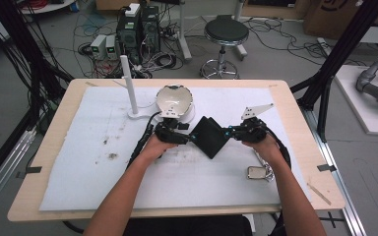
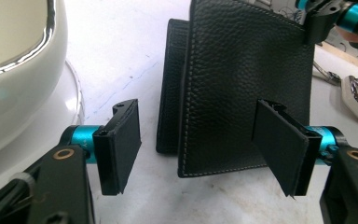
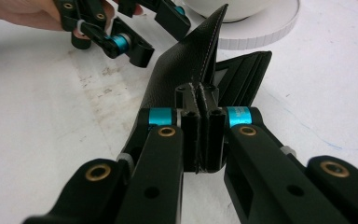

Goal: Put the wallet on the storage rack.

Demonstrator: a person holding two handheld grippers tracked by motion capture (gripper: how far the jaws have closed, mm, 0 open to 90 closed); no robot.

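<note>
Holding black wallet [image 1: 210, 136] by one corner: right gripper [image 1: 237, 132] clamped on it, flap lifted off the tabletop [image 1: 54, 147]. Left gripper [image 2: 198, 149] spread wide, wallet edge between its pads untouched (white bowl [image 1: 174, 101] just behind wallet).

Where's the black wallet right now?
High view: the black wallet is mid-table between both grippers, just in front of the white bowl, pinched by the right hand-held gripper.
</note>
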